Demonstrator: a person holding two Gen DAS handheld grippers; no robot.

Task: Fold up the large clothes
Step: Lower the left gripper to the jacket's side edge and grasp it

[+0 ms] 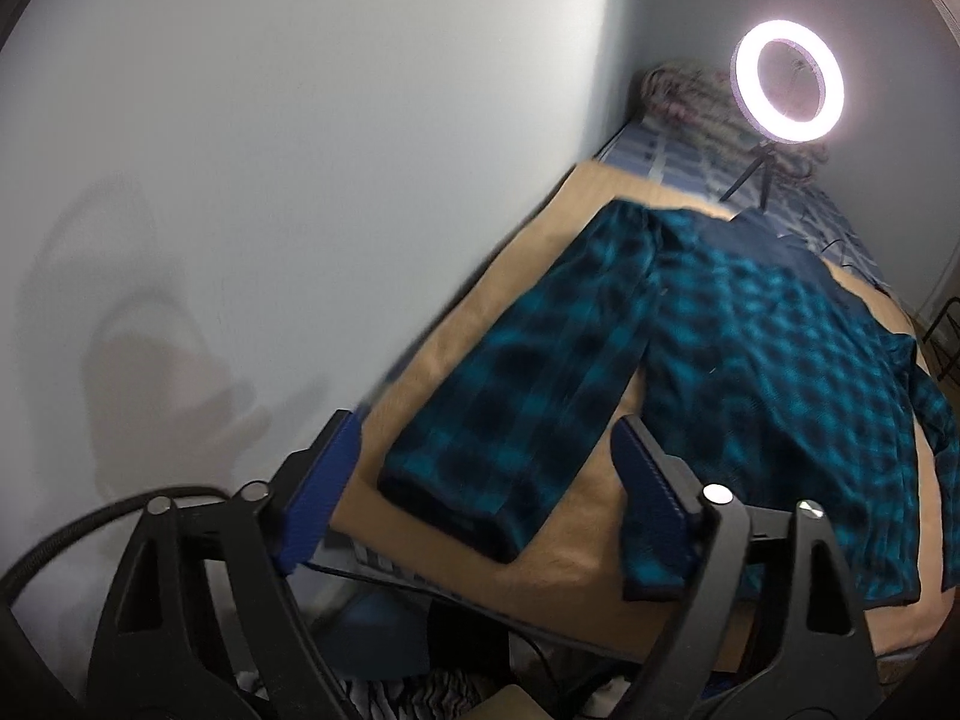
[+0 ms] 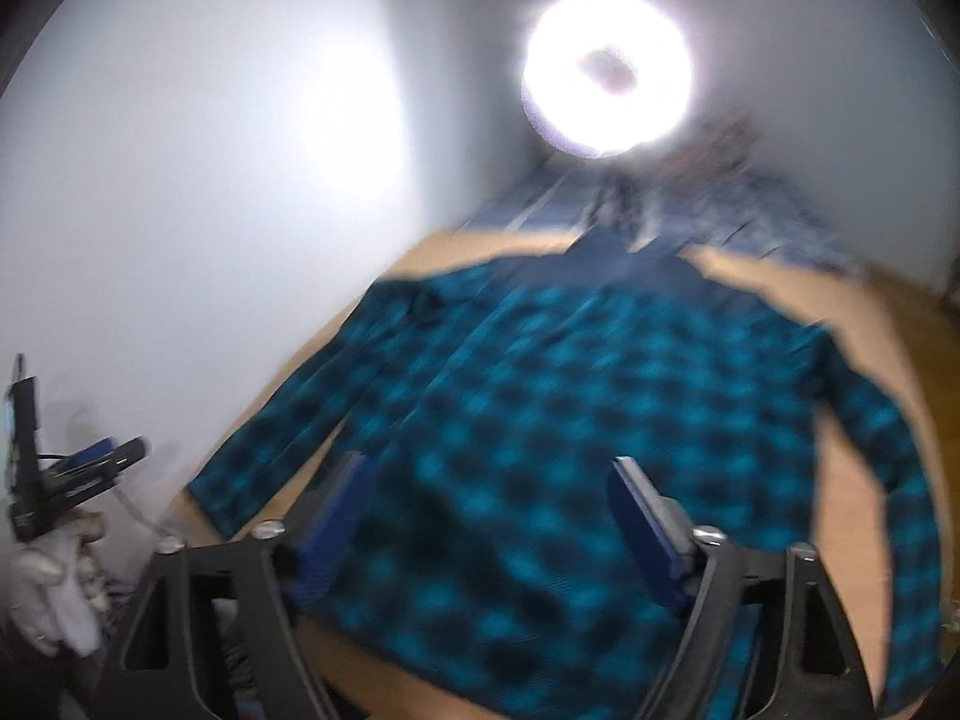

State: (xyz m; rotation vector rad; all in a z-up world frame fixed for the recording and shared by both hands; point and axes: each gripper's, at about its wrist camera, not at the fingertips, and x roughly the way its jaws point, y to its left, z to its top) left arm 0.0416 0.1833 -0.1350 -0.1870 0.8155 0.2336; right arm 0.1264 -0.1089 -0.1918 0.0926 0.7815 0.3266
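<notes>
A teal and black plaid shirt (image 1: 780, 360) lies spread flat on a tan cover (image 1: 540, 240), collar towards the far end. Its left sleeve (image 1: 528, 390) runs down towards me, with the cuff near the front edge. My left gripper (image 1: 486, 438) hangs open just above that cuff, blue pads (image 1: 324, 492) on either side and nothing between them touching. In the blurred right wrist view, my right gripper (image 2: 486, 468) stands open over the lower body of the shirt (image 2: 540, 420). The left gripper (image 2: 114, 453) also shows at the left edge there, in a white-gloved hand (image 2: 48, 588).
A lit ring light (image 1: 787, 84) on a small tripod stands at the far end, on blue checked bedding (image 1: 690, 162) with a crumpled patterned blanket (image 1: 684, 96) behind it. A pale wall (image 1: 300, 180) runs close along the left. A dark frame (image 1: 942, 336) stands at the right.
</notes>
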